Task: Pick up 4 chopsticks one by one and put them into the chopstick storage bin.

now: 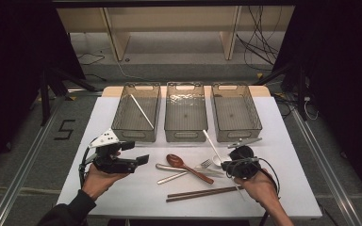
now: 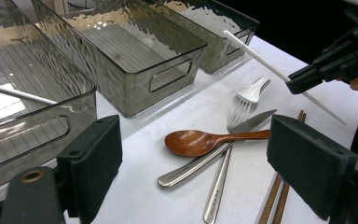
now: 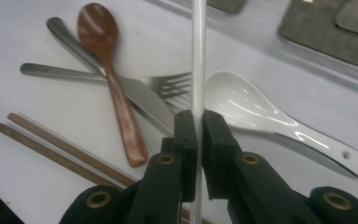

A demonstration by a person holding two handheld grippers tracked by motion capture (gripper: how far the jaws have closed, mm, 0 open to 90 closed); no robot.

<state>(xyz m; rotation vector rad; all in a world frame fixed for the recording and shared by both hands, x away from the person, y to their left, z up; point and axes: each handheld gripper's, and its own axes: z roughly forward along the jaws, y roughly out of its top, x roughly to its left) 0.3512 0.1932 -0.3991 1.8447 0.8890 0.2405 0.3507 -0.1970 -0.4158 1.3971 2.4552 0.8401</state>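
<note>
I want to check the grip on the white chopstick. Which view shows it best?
The right gripper view: the right gripper is shut on the white chopstick. The left gripper view shows it from afar; the high view shows it small.

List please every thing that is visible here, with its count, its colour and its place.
bins: three, smoky clear, in a row at the table's far side
white chopstick in bin: one, leaning in the left bin
white chopstick: one, clamped in the right gripper
wooden spoon: one, red-brown, table middle
knife: one, steel, under the wooden spoon
fork: one, steel, crossing the knife
white spoon: one, beside the fork
brown chopsticks: two, near edge
table: one, white
left gripper: black, jaws open, empty
right gripper: black, shut on the white chopstick
</note>
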